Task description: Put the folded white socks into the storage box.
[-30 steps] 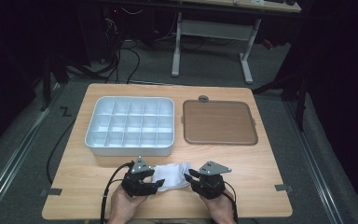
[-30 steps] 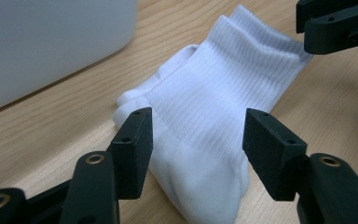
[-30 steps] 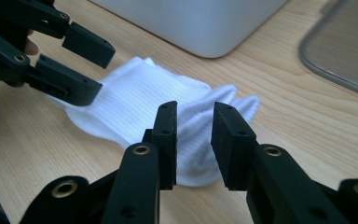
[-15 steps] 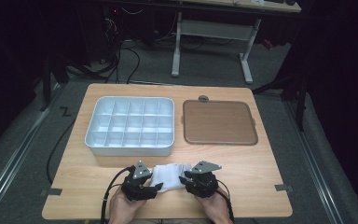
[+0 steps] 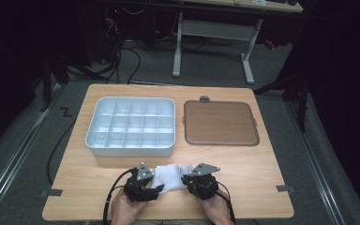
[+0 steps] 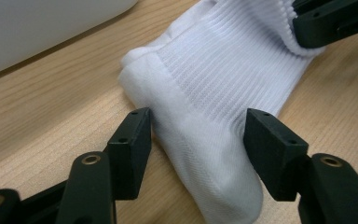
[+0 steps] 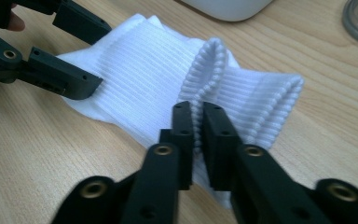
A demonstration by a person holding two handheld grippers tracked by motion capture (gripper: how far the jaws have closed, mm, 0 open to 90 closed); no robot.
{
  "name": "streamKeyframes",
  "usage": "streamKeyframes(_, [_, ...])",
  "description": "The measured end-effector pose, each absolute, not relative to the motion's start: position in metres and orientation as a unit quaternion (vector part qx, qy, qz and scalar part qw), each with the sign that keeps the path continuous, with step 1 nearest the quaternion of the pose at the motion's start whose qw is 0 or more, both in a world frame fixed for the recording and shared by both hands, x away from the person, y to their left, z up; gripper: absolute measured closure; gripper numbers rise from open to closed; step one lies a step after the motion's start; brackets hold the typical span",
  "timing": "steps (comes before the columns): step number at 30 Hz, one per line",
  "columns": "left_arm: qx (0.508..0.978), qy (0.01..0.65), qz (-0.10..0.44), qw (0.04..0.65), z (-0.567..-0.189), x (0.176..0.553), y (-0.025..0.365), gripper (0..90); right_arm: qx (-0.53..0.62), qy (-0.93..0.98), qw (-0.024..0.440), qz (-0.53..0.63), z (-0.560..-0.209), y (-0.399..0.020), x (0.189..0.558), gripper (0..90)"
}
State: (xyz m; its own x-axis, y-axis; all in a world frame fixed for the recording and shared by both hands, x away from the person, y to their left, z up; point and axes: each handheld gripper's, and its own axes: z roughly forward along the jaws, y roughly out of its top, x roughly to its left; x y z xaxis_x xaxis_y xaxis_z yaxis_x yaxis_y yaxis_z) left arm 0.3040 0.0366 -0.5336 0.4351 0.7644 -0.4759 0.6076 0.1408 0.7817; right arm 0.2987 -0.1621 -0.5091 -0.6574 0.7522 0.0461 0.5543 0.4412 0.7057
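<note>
A folded white sock [image 5: 169,177] lies on the wooden table near its front edge, between my two grippers. My left gripper [image 5: 153,186] stands open, its jaws straddling the folded toe end of the sock [image 6: 200,126] without pressing it. My right gripper [image 5: 187,179] is shut on the ribbed cuff edge of the sock [image 7: 200,93], which is pinched upright between its two jaws [image 7: 197,122]. The left gripper [image 7: 81,56] also shows open at the far side of the sock in the right gripper view.
A white compartmented tray [image 5: 131,125] stands at the back left of the table. A brown flat lid or board [image 5: 219,123] lies at the back right, with a small round grey piece [image 5: 205,99] behind it. Bare wood surrounds the sock.
Both grippers have drawn slightly closer together around the sock. The right gripper has shifted a little left onto the cuff.
</note>
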Motion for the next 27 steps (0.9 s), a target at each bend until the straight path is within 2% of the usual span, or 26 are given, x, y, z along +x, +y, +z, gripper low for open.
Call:
streamKeyframes(10, [0.653,0.527,0.075,0.539,-0.535,0.304,0.036,41.9,0.387,0.824,0.163,0.380,-0.493,-0.171,0.293,88.3])
streamKeyframes(17, [0.665,0.515,0.100,0.531,-0.537,0.302,0.033,43.2,0.407,0.835,0.161,0.335,-0.515,-0.175,0.299,88.2])
streamKeyframes(23, [0.633,0.514,0.070,0.575,-0.521,0.302,0.038,44.0,0.412,0.831,0.158,0.339,-0.517,-0.177,0.300,87.9])
streamKeyframes(27, [0.631,0.510,0.053,0.582,-0.511,0.310,0.032,44.6,0.414,0.829,0.154,0.342,-0.518,-0.178,0.300,87.7])
